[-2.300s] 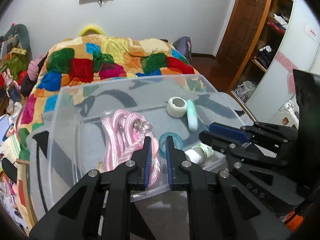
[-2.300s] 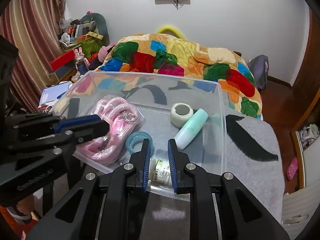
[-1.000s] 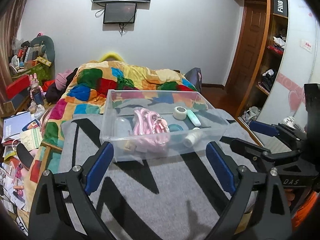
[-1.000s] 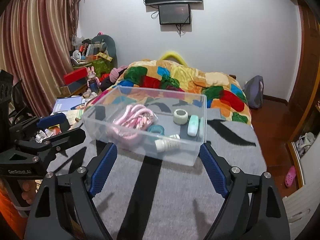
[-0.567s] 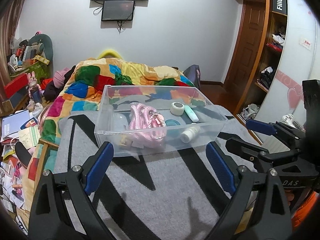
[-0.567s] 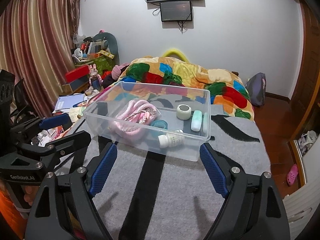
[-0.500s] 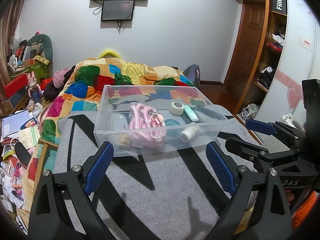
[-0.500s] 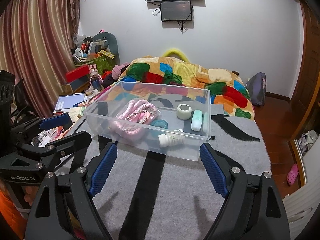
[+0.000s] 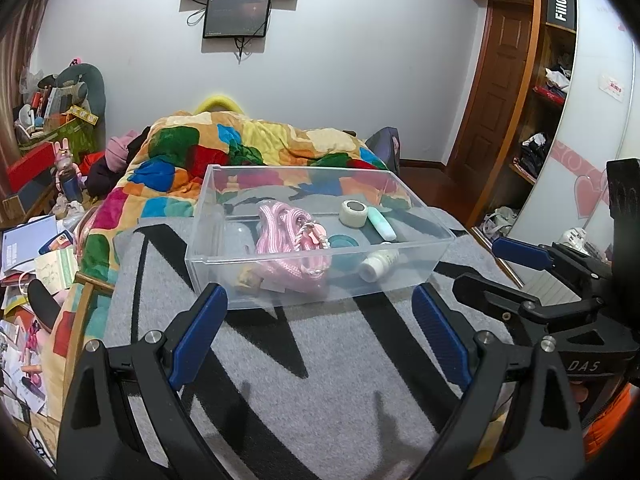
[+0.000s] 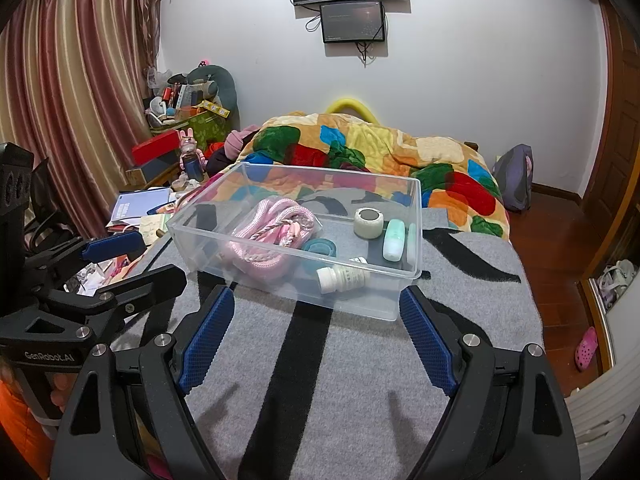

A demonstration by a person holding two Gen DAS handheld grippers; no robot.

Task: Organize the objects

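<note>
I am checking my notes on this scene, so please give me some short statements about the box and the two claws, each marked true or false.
1. The pink rope lies inside the clear box. True.
2. The left claw is shut on the white bottle. False: it is open and empty; the bottle lies in the box.
3. The right claw is open. True.
4. The box stands on a bare wooden floor. False: it rests on a grey and black blanket.

Grey black-striped blanket — clear plastic bin directly on it.

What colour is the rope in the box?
The rope is pink, clearest in the right wrist view.
</note>
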